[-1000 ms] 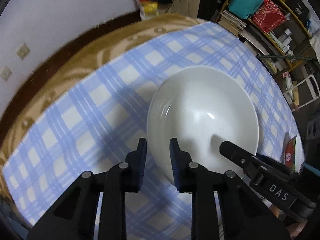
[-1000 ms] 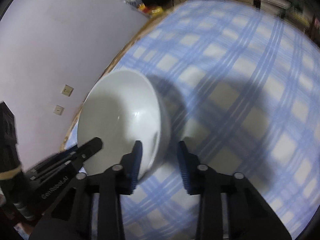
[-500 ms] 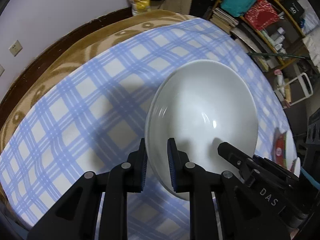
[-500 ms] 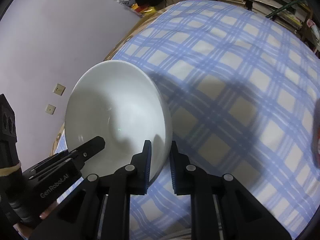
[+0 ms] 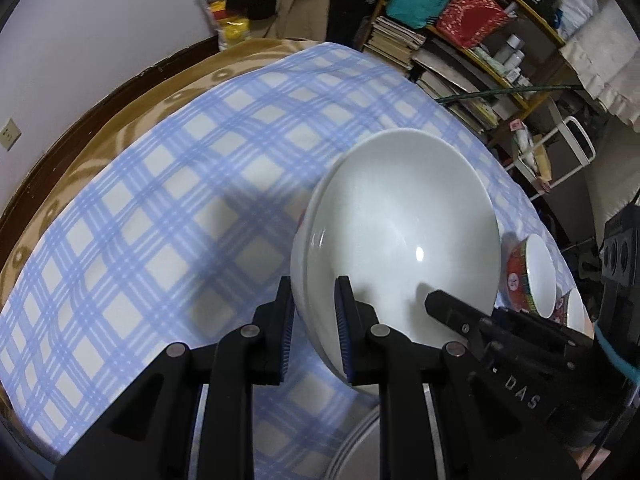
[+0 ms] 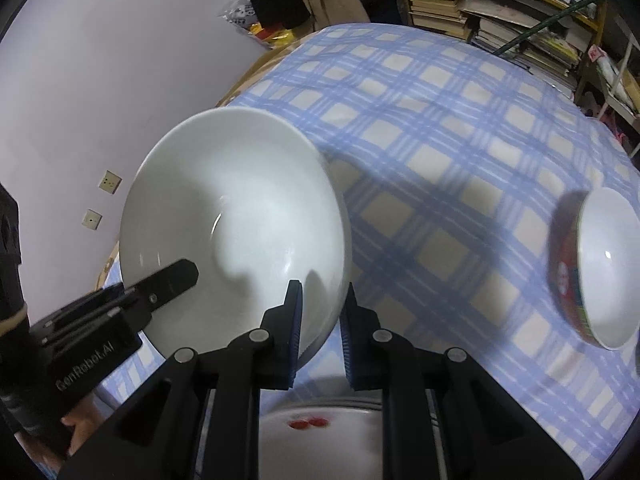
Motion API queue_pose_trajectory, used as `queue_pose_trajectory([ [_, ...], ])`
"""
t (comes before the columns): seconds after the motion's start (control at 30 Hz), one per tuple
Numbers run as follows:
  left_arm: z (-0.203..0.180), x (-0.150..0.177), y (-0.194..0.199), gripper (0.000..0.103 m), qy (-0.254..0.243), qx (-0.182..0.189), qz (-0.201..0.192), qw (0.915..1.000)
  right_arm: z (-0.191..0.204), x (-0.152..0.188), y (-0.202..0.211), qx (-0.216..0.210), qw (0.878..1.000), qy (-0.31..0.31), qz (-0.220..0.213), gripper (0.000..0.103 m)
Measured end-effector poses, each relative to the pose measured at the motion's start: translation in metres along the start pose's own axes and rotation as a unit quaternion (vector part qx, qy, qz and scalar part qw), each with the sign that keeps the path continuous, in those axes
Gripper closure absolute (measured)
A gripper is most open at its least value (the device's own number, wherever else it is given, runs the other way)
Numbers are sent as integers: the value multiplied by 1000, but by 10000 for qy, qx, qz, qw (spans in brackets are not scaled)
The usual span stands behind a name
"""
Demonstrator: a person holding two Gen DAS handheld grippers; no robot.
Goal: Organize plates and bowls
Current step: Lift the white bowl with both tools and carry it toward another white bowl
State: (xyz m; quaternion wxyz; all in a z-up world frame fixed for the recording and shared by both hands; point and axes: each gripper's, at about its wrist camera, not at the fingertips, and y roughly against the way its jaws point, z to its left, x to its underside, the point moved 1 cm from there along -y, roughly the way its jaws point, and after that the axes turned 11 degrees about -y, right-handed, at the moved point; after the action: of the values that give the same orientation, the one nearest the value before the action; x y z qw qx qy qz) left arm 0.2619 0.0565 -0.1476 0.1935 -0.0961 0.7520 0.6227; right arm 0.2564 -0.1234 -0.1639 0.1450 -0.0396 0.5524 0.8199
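While the left gripper (image 5: 314,330) and the right gripper (image 6: 320,332) each pinch a side of the large white ceramic bowl's (image 5: 400,232) rim, holding it clear of the blue-checked tablecloth (image 5: 160,200), it awaits stacking, and the red-patterned small bowl (image 6: 596,268) seems unsorted.

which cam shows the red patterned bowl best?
Right wrist: the red bowl shows nearly whole, with its white inside and patterned wall, apart from the white bowl. Left wrist shows it smaller and partly hidden behind the white bowl.
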Motion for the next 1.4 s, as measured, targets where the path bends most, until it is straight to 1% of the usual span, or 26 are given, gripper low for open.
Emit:
queue_pose_trajectory([
  [0.13, -15, -4, -10, 85, -195, 73, 56, 9998, -14, 2, 5, 105, 9999, -27, -26, 83],
  [0.23, -24, -2, -20, 85, -256, 167, 175, 9994, -26, 4, 9, 177, 9998, -77, -38, 83],
  [0.33, -30, 1, -28, 85, -358, 153, 246, 9989, -36, 4, 8, 239, 9996, -125, -36, 83],
  [0.5, -31, 5, -42, 85, -464, 230, 455, 9976, -49, 3, -1, 336, 9992, -224, 14, 83],
  [0.67, -33, 6, -42, 85, -515, 204, 433, 9975, -53, 4, 0, 349, 9993, -149, -24, 83],
  [0.83, -32, 7, -40, 85, -510, 85, 438, 9977, -50, 6, 5, 379, 9991, -56, -161, 83],
  [0.9, -33, 8, -40, 84, -526, 89, 438, 9976, -50, 6, 5, 400, 9991, -50, -163, 83],
  [1.1, -38, 11, -36, 84, -701, -55, 427, 9966, -45, 8, 4, 578, 9982, -10, -154, 83],
  [1.17, -37, 11, -35, 84, -674, -46, 424, 9968, -45, 8, 4, 592, 9981, -48, -155, 83],
  [1.23, -36, 12, -33, 82, -672, -69, 404, 9969, -45, 9, 3, 586, 9981, -92, -150, 82],
  [1.3, -36, 11, -31, 81, -732, -169, 366, 9965, -43, 9, 3, 592, 9981, -76, -148, 82],
  [1.4, -39, 11, -29, 74, -887, -409, 329, 9947, -42, 10, 5, 630, 9979, 22, -171, 81],
])
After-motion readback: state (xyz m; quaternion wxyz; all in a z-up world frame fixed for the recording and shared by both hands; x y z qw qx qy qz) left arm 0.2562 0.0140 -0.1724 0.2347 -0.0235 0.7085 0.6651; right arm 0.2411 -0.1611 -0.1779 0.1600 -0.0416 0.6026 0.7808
